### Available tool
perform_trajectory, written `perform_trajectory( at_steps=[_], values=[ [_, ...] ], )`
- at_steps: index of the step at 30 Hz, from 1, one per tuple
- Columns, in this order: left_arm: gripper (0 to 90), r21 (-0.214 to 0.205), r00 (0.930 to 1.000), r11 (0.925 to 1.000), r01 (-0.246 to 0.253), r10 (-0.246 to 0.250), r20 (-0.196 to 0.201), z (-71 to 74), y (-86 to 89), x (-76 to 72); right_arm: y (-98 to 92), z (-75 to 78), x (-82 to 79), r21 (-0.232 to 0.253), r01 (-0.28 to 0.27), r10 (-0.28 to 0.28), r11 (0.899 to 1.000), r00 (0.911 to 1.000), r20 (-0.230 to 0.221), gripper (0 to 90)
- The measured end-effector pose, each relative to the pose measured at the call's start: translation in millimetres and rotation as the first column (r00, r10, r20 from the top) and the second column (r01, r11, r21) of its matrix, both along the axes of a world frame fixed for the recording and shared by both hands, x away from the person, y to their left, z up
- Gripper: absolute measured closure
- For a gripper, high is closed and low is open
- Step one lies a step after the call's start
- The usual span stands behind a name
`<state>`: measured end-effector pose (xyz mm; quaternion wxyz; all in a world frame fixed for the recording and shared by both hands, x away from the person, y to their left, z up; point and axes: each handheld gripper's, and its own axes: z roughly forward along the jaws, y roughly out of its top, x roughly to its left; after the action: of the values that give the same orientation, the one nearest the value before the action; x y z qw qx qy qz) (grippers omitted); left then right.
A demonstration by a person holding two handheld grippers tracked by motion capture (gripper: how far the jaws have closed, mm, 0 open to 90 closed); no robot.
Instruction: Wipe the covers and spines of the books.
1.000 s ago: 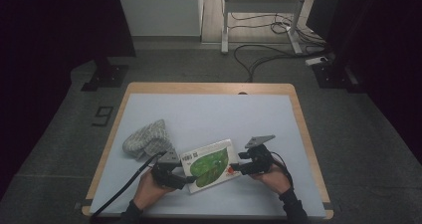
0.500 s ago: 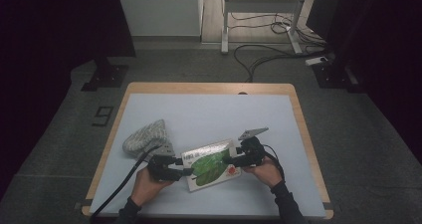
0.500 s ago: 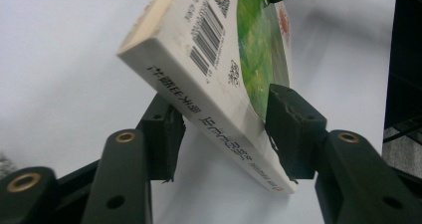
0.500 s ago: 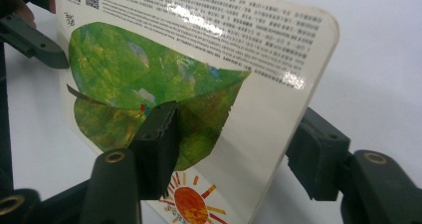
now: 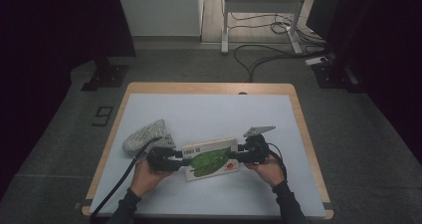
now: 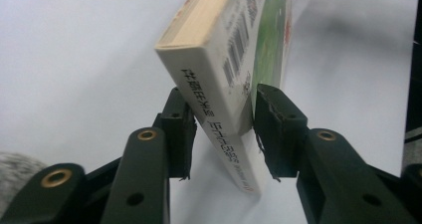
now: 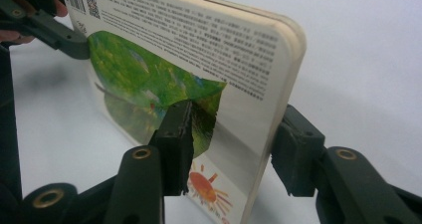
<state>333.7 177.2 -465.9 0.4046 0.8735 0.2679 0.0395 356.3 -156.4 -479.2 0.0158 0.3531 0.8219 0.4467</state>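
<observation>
The left gripper [image 5: 175, 154] is gripping the spine end of a thick board book [image 5: 211, 158], and in the left gripper view its two black jaws are pressing on either side of that book [image 6: 234, 59], one on the spine with the printed lettering and one on the green cover; the jaws have just been closing, with the book between them, and are now standing only as far apart as the book is thick. The right gripper [image 5: 243, 156] is taking the opposite end, and in the right gripper view one jaw is lying on the cover's green leaf picture, just above a small red sun, while the other is sitting behind the rounded corner of the book [image 7: 199, 50]; these jaws too have just been closing on the book. In the high view the book is being held between the two grippers over the near middle of the white table [image 5: 224, 114], tilted onto its long edge, cover facing the person. A grey cloth [image 5: 144, 135] is lying on the table just beyond the left gripper, apart from the book.
</observation>
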Motion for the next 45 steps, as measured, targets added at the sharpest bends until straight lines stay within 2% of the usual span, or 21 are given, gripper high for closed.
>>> perform_trajectory(
  at_steps=[4, 7, 14, 18, 20, 23, 29, 35, 39, 45],
  values=[
    [63.5, 0.004, 0.9997, 1.0, -0.007, 0.007, 0.024, 3.4, -0.9, 4.3, 0.1, 3.5, 0.1, -0.01, 0.013, -0.012, 1.0, 0.9995, 0.028, 54.1],
    [63.4, 0.01, 0.9994, 0.9999, -0.014, 0.014, 0.031, 4.9, -1.9, 8.2, 0.9, 4.8, 1.0, -0.016, 0.026, -0.025, 1.0, 0.9992, 0.032, 54.2],
    [63.2, 0.044, 0.9981, 0.9986, -0.03, 0.027, 0.056, 10.7, -2.2, 21.1, 4.1, 8.2, 4.3, -0.035, 0.042, -0.04, 0.998, 0.9976, 0.057, 55.0],
    [62.8, 0.069, 0.9967, 0.9967, -0.043, 0.038, 0.071, 13.3, -1.8, 29.5, 9.1, 11.4, 9.1, -0.059, 0.05, -0.045, 0.997, 0.9961, 0.076, 55.1],
    [62.5, 0.064, 0.9964, 0.9967, -0.05, 0.045, 0.072, 14.1, -0.3, 34.7, 11.8, 12.9, 12.9, -0.066, 0.055, -0.048, 0.996, 0.9945, 0.093, 55.2],
    [62.1, 0.051, 0.9953, 0.9968, -0.062, 0.058, 0.077, 14.4, 2.3, 41.8, 14.2, 14.2, 18.2, -0.061, 0.07, -0.064, 0.996, 0.9928, 0.102, 55.2],
    [61.0, 0.072, 0.9917, 0.9939, -0.084, 0.076, 0.104, 13.6, 3.0, 51.3, 18.9, 11.9, 28.6, -0.062, 0.085, -0.077, 0.994, 0.9904, 0.114, 55.1],
    [60.4, 0.085, 0.9902, 0.9923, -0.09, 0.08, 0.114, 12.3, 2.4, 51.6, 20.6, 8.9, 29.7, -0.063, 0.092, -0.084, 0.994, 0.9891, 0.121, 55.0],
    [60.1, 0.1, 0.9903, 0.9915, -0.084, 0.072, 0.119, 13.7, 1.3, 47.0, 20.8, 9.6, 26.1, -0.071, 0.083, -0.074, 0.994, 0.9892, 0.126, 54.7],
    [57.3, 0.101, 0.9915, 0.9919, -0.078, 0.066, 0.112, 14.5, -0.2, 39.9, 20.0, 9.5, 19.3, -0.075, 0.067, -0.057, 0.995, 0.9901, 0.128, 53.5]
  ],
)
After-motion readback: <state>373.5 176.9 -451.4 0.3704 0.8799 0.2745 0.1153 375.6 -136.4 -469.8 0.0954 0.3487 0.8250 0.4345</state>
